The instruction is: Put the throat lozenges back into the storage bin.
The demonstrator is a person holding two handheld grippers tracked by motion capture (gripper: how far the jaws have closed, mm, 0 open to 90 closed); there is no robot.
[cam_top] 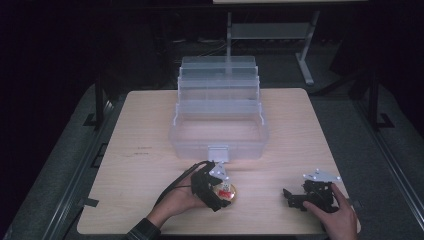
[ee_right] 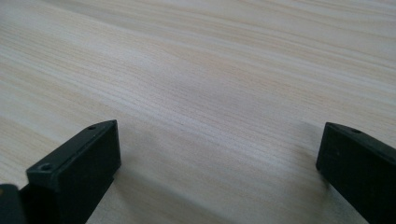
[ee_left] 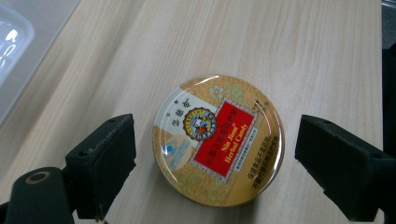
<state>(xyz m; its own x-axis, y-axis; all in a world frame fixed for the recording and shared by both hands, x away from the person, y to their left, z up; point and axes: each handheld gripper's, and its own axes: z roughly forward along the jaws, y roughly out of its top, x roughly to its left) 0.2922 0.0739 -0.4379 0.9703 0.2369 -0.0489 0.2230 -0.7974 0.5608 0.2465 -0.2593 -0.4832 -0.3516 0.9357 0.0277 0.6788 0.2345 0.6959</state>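
Note:
A round gold candy tin [ee_left: 218, 140] with a red label lies flat on the wooden table [cam_top: 150, 150], near the front edge; the high view shows the tin [cam_top: 227, 192] just in front of the clear box. My left gripper [ee_left: 215, 158] is open, one jaw on each side of the tin, with small gaps to it. In the high view the left gripper [cam_top: 220, 192] sits over the tin, held by a hand. My right gripper [ee_right: 217, 158] is open over bare wood with nothing between its jaws; the right gripper [cam_top: 300, 196] rests at the front right.
A clear plastic storage box [cam_top: 218, 131] with stepped open trays stands at the table's middle back, its front latch [cam_top: 218, 153] close to the left gripper. A corner of the box [ee_left: 14, 42] shows at the upper left of the left gripper view. Dark floor surrounds the table.

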